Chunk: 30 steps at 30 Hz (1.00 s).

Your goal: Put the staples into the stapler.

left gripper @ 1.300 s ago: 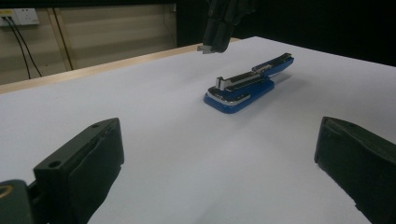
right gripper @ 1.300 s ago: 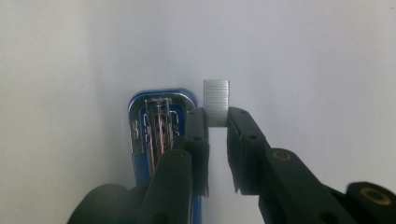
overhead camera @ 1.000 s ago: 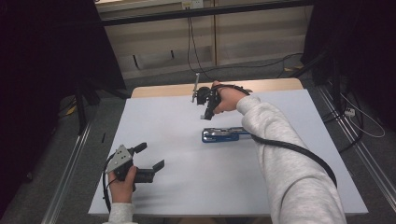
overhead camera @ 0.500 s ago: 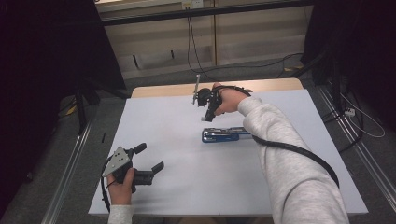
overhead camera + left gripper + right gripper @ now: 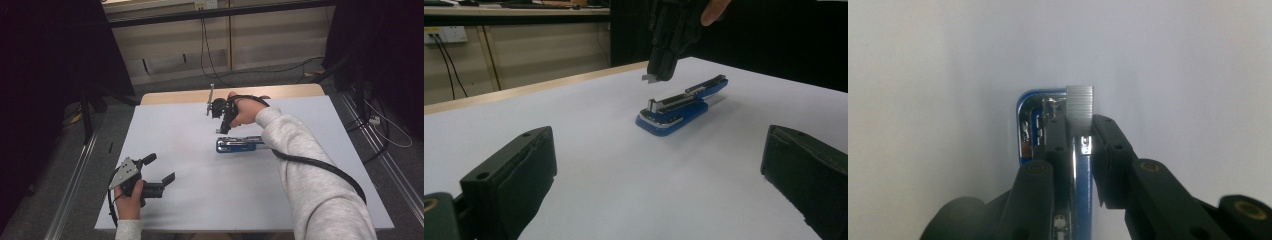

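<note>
A blue stapler [image 5: 240, 144] lies opened out flat on the white table [image 5: 200, 200], its metal staple channel facing up [image 5: 679, 107]. My right gripper [image 5: 223, 125] hangs just above the stapler's front end, shut on a short silver strip of staples [image 5: 1080, 107]. That strip sticks out past the fingertips over the stapler's nose [image 5: 1028, 125], and in the left gripper view it shows as a small grey piece [image 5: 651, 78] under the right gripper [image 5: 664, 70]. My left gripper [image 5: 161, 168] stays low at the table's front left, open and holding nothing [image 5: 658, 140], facing the stapler.
A strip of bare wood [image 5: 280, 92] runs along the table's far edge. Metal rails [image 5: 75, 185] flank the table on both sides. Cables [image 5: 210, 55] hang behind, and the right gripper's black cable [image 5: 320, 162] trails across the table's right half.
My right gripper has come a little nearer and lower toward the stapler's front end with the staple strip. The left gripper has hardly moved.
</note>
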Available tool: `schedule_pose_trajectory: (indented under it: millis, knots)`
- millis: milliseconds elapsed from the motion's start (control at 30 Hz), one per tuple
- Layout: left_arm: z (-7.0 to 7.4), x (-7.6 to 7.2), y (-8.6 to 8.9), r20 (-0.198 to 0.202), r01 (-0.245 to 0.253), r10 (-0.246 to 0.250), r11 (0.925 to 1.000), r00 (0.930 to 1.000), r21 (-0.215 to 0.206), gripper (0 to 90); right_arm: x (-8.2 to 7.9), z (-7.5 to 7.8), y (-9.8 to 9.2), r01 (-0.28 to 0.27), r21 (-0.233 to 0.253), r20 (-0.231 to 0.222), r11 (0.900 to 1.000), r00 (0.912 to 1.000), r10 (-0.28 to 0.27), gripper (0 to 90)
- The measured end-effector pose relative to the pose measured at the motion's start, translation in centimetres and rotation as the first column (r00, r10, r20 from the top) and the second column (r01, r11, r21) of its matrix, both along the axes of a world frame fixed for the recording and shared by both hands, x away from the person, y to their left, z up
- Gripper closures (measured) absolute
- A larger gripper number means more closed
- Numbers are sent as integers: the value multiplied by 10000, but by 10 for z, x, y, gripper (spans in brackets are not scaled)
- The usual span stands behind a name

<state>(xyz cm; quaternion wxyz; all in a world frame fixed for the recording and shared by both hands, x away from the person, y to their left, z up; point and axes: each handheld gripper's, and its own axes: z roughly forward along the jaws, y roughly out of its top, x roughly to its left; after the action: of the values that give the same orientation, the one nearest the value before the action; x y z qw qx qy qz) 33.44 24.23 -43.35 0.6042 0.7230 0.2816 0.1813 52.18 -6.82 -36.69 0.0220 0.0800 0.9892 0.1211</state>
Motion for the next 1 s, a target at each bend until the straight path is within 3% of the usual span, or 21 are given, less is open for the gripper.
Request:
schedule_pose_trajectory:
  millis: [567, 1000]
  knots:
    - [0, 0, -1, -30, -5, 6, 9999, 10000, 106, 15, -15, -5, 1, -249, -231, -286, 9994, 9993, 243, 784]
    - [0, 0, -1, -89, -20, 21, 9999, 10000, 112, 15, -11, -10, -3, -271, -263, -300, 9993, 9992, 263, 784]
